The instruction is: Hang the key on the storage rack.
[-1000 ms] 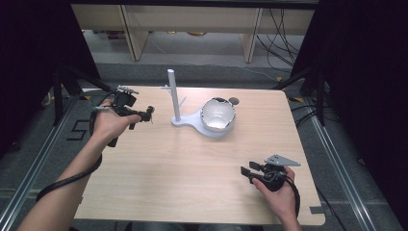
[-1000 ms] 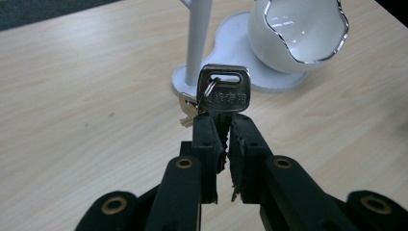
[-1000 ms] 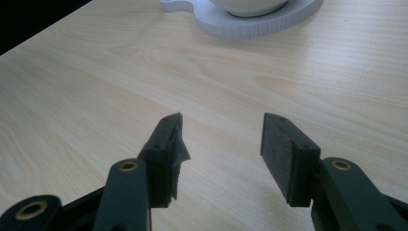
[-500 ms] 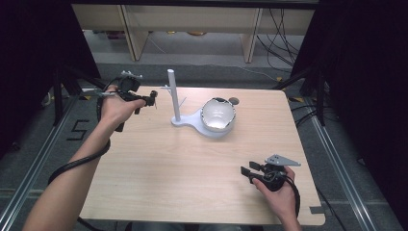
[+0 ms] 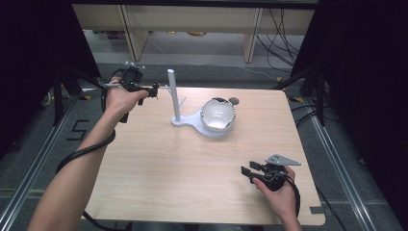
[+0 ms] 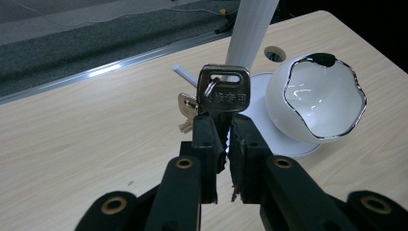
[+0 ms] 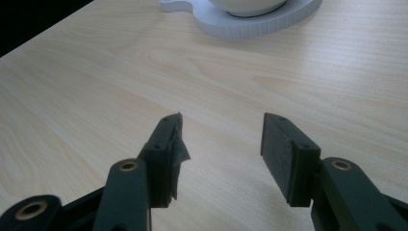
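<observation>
**Keys held at the stand's peg**

Keys (image 6: 222, 96) sit clamped in the left gripper (image 5: 153, 90), raised beside the white stand (image 5: 173, 96); its thin peg (image 6: 184, 75) lies just behind, so hanging looks still undone. Nearer, the right gripper (image 7: 221, 144) rests with jaws apart over bare table (image 5: 159, 168). Beyond, a bowl (image 5: 218, 114) crowds the stand's base, near the far edge.

White post (image 5: 172, 95) beside bare tabletop (image 5: 159, 163)

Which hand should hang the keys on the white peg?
Left, probably. The left gripper is shut on the keys beside the peg. The right gripper rests open, far away.
</observation>
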`<state>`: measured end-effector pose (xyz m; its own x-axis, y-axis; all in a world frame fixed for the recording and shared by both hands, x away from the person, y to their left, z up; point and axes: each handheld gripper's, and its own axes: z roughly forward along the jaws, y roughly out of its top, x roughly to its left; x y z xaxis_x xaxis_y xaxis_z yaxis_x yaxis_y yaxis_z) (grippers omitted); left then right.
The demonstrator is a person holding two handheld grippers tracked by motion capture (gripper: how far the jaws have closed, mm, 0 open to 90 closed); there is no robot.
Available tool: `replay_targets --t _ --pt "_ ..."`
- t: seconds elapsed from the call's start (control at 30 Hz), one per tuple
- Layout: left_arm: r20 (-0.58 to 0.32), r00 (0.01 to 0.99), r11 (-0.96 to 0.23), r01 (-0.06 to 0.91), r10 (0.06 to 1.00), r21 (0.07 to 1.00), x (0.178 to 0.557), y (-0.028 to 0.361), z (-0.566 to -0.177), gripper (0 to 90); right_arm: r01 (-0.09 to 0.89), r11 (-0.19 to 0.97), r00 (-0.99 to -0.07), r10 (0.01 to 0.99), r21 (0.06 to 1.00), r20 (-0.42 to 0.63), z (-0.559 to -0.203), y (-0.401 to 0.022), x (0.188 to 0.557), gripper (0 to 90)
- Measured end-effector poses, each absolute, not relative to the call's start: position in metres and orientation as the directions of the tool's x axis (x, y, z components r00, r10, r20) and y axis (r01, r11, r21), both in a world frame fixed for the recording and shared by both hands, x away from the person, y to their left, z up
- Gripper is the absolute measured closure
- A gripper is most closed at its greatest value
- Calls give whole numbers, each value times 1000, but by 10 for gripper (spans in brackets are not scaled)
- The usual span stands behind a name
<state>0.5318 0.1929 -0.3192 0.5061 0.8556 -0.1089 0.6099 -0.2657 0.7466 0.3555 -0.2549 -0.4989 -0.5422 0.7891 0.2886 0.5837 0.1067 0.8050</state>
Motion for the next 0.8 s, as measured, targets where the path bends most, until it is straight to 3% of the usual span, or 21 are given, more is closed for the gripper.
replay_targets --t 0.37,0.6,0.8 --pt "-105 522 -274 596 847 755 535 186 -318 813 560 127 -555 791 818 257 -500 -257 357 505" --pt "-105 522 -277 600 846 751 536 184 -320 813 610 93 -523 794 787 312 -498 -254 354 505" --pt "-84 548 -306 581 832 754 534 179 -321 813 607 121 -531 797 785 288 -499 -255 355 506"
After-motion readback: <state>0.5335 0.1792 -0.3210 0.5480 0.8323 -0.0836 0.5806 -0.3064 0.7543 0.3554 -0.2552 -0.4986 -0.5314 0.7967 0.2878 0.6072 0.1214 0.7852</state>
